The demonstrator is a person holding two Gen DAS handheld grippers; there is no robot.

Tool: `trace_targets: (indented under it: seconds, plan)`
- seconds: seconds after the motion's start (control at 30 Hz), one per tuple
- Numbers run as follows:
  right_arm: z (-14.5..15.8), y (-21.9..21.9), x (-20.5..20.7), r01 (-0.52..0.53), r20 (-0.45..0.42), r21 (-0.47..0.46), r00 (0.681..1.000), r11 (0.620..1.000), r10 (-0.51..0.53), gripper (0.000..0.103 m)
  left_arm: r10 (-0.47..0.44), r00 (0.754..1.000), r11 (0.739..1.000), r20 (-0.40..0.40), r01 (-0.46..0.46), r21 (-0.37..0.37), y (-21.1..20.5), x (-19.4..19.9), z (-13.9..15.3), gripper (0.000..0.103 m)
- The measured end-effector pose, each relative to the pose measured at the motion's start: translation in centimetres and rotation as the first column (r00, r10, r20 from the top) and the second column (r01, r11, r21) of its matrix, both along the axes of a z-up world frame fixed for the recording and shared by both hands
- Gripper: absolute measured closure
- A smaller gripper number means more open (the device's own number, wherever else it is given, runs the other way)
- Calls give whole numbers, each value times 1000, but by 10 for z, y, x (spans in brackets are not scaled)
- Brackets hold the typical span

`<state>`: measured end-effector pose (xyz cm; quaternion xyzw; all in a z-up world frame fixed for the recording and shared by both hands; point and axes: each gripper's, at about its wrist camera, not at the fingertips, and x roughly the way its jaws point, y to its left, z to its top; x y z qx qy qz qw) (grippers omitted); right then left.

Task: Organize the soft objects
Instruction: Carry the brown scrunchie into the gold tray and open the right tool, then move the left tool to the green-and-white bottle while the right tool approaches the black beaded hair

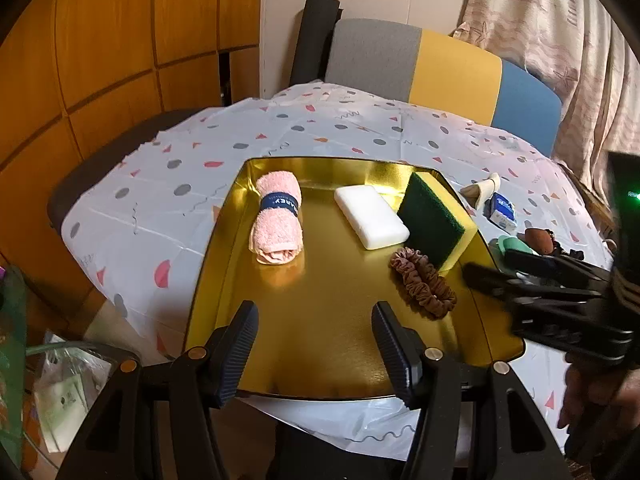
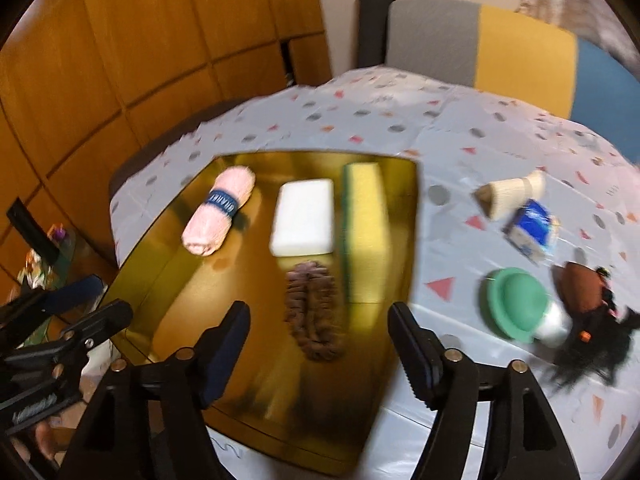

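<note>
A gold tray (image 1: 320, 280) lies on the patterned tablecloth. On it are a rolled pink towel (image 1: 276, 220) with a blue band, a white foam block (image 1: 370, 216), a green-and-yellow scouring sponge (image 1: 434, 222) tilted on its edge, and a brown scrunchie (image 1: 424, 282). My left gripper (image 1: 314, 312) hangs open over the tray's near edge, holding nothing. My right gripper (image 2: 320, 312) is open above the scrunchie (image 2: 314, 312), which lies flat on the tray (image 2: 180, 280) without touching the pads. In the left wrist view the right gripper (image 1: 500, 276) reaches in from the right edge.
On the cloth right of the tray lie a beige roll (image 2: 512, 194), a blue packet (image 2: 532, 232), a green round cap (image 2: 516, 304) and a brown doll with black hair (image 2: 584, 300). A grey, yellow and blue chair (image 1: 420, 64) stands behind the table; wood panels are to the left.
</note>
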<state>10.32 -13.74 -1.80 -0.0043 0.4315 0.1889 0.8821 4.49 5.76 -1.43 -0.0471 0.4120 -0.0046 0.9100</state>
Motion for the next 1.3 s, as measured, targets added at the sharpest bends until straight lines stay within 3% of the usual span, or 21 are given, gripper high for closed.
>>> trace_targets:
  seconds: [0.2, 0.3, 0.5, 0.67, 0.8, 0.97, 1.07, 1.2, 1.3]
  plan:
    - [11, -65, -10, 120, 21, 28, 992, 992, -121, 29, -20, 1000, 998, 4, 21, -56, -4, 2, 5, 43]
    - [13, -106, -14, 201, 27, 13, 979, 980, -201, 27, -48, 999, 998, 10, 48, -45, -12, 4, 10, 44]
    - [9, -186, -18, 348, 16, -37, 937, 937, -348, 25, -147, 988, 989, 42, 148, -22, -44, 8, 28, 44]
    - [7, -246, -25, 446, 33, -58, 895, 893, -445, 24, -271, 961, 963, 63, 271, 13, -87, 16, 43, 44]
    - [-6, -292, -31, 516, 22, -31, 857, 856, -515, 22, -373, 926, 927, 54, 371, 54, -130, 26, 45, 43]
    - [-18, -320, -37, 602, -39, 22, 798, 798, -601, 22, -508, 861, 849, -25, 505, 157, -191, 45, 32, 43]
    - [-14, -323, -38, 604, -35, 71, 797, 794, -603, 22, -569, 819, 793, -79, 571, 210, -222, 61, 20, 43]
    - [-12, -323, -38, 598, -40, 94, 801, 796, -597, 21, -602, 782, 739, -163, 623, 257, -247, 83, 1, 43]
    - [-11, -326, -38, 608, -43, 107, 793, 787, -607, 21, -620, 752, 690, -223, 658, 303, -265, 98, -12, 34]
